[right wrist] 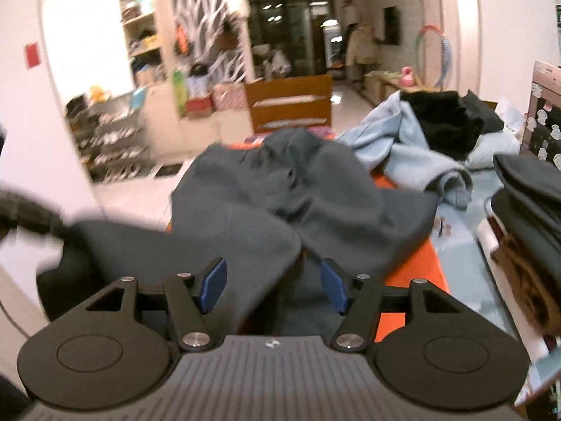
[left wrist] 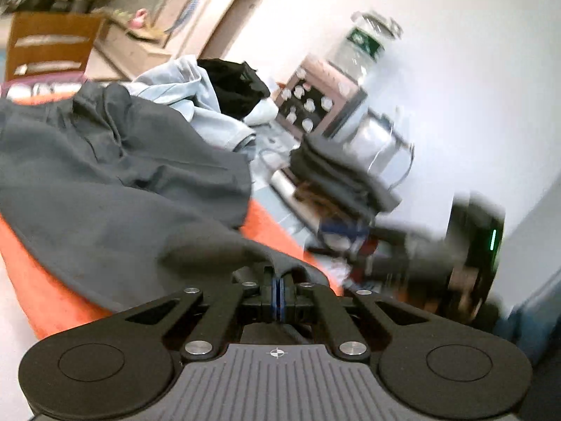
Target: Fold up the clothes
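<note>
A dark grey garment (left wrist: 115,182) lies rumpled over an orange cloth (left wrist: 52,291). My left gripper (left wrist: 279,289) is shut on its near hem, the fabric pinched between the blue pads. In the right wrist view the same grey garment (right wrist: 280,196) spreads ahead, its two halves meeting in a fold just beyond my right gripper (right wrist: 273,286), which is open with cloth lying under and between its blue pads (right wrist: 214,286). A light blue garment (right wrist: 403,144) and a black one (right wrist: 441,122) are heaped behind it. The other gripper (left wrist: 438,256) appears blurred at the right of the left wrist view.
A stack of folded dark clothes (left wrist: 343,172) sits at the right, by a patterned box (left wrist: 315,101) and a plastic bottle (left wrist: 364,45) against the white wall. A wooden chair (right wrist: 289,105) stands beyond the table. Shelves and shoe racks (right wrist: 115,140) fill the far left.
</note>
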A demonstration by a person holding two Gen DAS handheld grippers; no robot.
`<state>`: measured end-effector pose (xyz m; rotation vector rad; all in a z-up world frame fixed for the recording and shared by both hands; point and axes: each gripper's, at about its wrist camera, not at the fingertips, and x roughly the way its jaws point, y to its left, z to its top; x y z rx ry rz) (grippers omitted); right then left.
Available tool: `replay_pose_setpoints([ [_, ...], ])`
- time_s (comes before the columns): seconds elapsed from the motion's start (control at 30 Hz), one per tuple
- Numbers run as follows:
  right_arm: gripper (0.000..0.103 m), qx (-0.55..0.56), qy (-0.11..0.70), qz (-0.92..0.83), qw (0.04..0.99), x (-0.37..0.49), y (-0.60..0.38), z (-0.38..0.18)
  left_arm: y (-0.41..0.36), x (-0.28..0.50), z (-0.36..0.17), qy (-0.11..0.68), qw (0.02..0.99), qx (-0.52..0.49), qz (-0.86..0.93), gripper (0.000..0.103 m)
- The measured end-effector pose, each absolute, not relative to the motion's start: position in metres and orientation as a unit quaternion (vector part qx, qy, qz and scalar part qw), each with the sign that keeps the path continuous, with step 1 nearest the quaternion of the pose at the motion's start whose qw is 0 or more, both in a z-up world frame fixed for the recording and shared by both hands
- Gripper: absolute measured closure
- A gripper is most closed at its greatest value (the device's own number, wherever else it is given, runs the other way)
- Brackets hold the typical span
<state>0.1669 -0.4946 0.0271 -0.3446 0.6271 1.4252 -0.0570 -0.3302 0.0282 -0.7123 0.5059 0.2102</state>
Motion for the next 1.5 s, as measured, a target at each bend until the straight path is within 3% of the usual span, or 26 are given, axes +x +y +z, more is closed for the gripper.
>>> replay_pose_setpoints([
  [0.5, 0.032, -0.199, 0.323, 0.654, 0.655, 0.134, -0.55, -0.039, -0.274, -0.033, -0.05, 0.268, 0.854, -0.341, 0.289, 0.093],
  [0.53, 0.032, -0.203, 0.321, 0.657, 0.651, 0.131, -0.546, -0.044, -0.272, -0.033, -0.051, 0.267, 0.855, -0.334, 0.293, 0.087],
  [0.6, 0.032, -0.216, 0.315, 0.662, 0.644, 0.126, -0.535, -0.053, -0.269, -0.03, -0.054, 0.268, 0.855, -0.316, 0.313, 0.06],
  [0.63, 0.032, -0.228, 0.31, 0.664, 0.641, 0.124, -0.527, -0.058, -0.269, -0.03, -0.055, 0.268, 0.853, -0.304, 0.327, 0.04],
  [0.87, 0.032, -0.267, 0.293, 0.674, 0.623, 0.122, -0.475, -0.086, -0.291, -0.054, -0.05, 0.267, 0.865, -0.266, 0.331, 0.026],
  [0.97, 0.032, -0.264, 0.302, 0.681, 0.612, 0.129, -0.457, -0.095, -0.308, -0.072, -0.059, 0.271, 0.86, -0.276, 0.332, 0.025],
  [1.03, 0.041, -0.257, 0.316, 0.692, 0.595, 0.133, -0.45, -0.099, -0.319, -0.082, -0.072, 0.278, 0.852, -0.289, 0.337, 0.024],
  [1.1, 0.073, -0.247, 0.336, 0.701, 0.579, 0.135, -0.446, -0.102, -0.328, -0.09, -0.089, 0.284, 0.839, -0.311, 0.345, 0.024],
  [1.13, 0.078, -0.241, 0.345, 0.703, 0.574, 0.136, -0.446, -0.102, -0.331, -0.091, -0.098, 0.284, 0.833, -0.326, 0.345, 0.025],
  [1.17, 0.091, -0.235, 0.354, 0.704, 0.569, 0.137, -0.446, -0.101, -0.333, -0.092, -0.106, 0.282, 0.829, -0.339, 0.343, 0.026],
  [1.23, 0.094, -0.225, 0.366, 0.708, 0.561, 0.138, -0.451, -0.098, -0.337, -0.092, -0.12, 0.278, 0.821, -0.364, 0.341, 0.039],
  [1.33, 0.095, -0.212, 0.378, 0.716, 0.547, 0.137, -0.464, -0.087, -0.343, -0.093, -0.132, 0.257, 0.813, -0.408, 0.327, 0.079],
  [1.37, 0.095, -0.21, 0.38, 0.718, 0.544, 0.135, -0.47, -0.082, -0.346, -0.094, -0.133, 0.25, 0.812, -0.422, 0.316, 0.088],
  [1.5, 0.096, -0.188, 0.407, 0.721, 0.528, 0.129, -0.505, -0.062, -0.371, -0.101, -0.117, 0.226, 0.827, -0.412, 0.309, 0.092],
])
